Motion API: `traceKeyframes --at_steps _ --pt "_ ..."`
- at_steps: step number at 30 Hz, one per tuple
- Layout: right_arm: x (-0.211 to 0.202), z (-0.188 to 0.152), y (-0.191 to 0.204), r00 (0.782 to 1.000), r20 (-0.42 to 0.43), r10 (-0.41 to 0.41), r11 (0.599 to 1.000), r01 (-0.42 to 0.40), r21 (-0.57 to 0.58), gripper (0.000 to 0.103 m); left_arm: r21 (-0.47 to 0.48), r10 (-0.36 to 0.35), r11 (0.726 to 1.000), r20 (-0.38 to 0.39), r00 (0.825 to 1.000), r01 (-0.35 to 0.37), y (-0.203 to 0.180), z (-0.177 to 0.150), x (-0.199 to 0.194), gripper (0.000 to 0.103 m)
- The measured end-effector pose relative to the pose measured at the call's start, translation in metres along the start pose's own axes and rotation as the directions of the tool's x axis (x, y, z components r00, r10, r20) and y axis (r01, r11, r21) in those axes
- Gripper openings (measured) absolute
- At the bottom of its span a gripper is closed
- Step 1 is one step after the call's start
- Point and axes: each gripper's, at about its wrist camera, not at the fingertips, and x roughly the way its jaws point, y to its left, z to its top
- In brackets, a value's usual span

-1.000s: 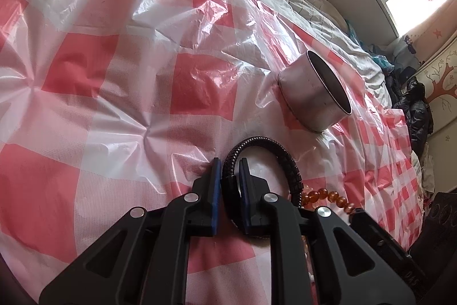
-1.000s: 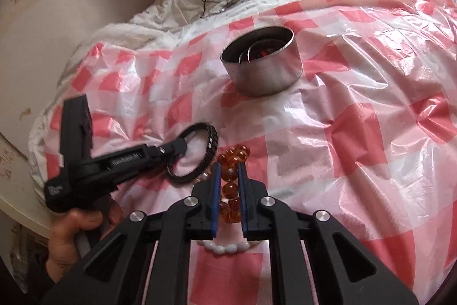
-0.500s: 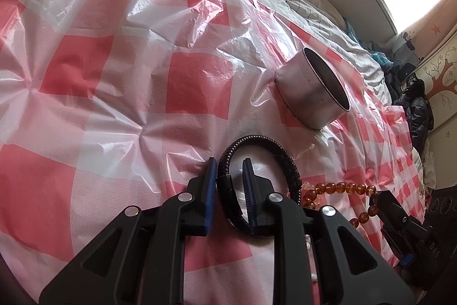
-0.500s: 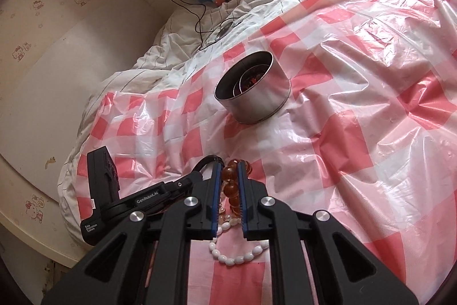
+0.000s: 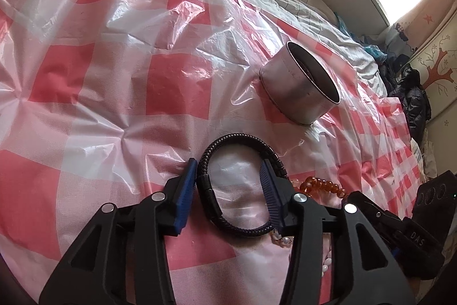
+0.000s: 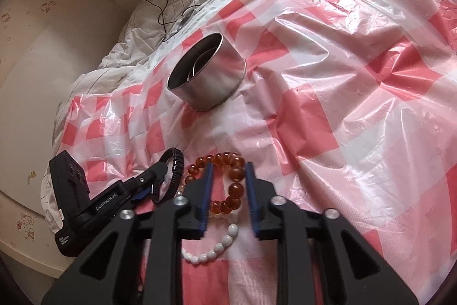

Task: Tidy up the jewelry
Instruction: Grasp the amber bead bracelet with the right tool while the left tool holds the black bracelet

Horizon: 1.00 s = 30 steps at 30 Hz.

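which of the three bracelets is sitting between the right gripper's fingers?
The amber bead bracelet, translucent orange beads. The white bead bracelet lies below it; the black braided bracelet sits at the left gripper.

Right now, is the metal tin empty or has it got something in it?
Not empty. In the right wrist view a ring-shaped band leans against the inner wall of the metal tin. Whether anything else lies underneath, cannot tell.

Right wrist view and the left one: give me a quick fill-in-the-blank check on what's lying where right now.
1. The black braided bracelet lies between the left gripper's ____ jaws.
2. The beads between the right gripper's jaws are ____ in colour.
3. The bracelet of ____ beads lies nearest the right wrist camera.
4. The round tin is made of ____.

Missing words: open; amber; white; metal
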Motion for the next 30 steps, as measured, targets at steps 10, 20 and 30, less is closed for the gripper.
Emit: traceKeyframes --at_steps 10,20,30 --pt "0.02 -0.017 0.038 0.961 0.033 -0.274 0.91 0.271 -0.315 0.037 0.013 0.009 1.0 0.003 1.0 -0.009 -0.003 0.0 0.001 0.043" --pt "-0.01 -0.004 0.012 0.996 0.04 0.081 0.994 -0.078 -0.072 0.012 -0.005 -0.045 0.999 0.032 0.998 0.045 0.005 0.002 -0.013 0.01" --pt "-0.029 0.008 0.009 0.952 0.111 0.286 0.957 -0.289 0.009 0.012 -0.004 -0.073 0.997 0.013 0.997 0.073 -0.002 0.002 -0.012 0.01"
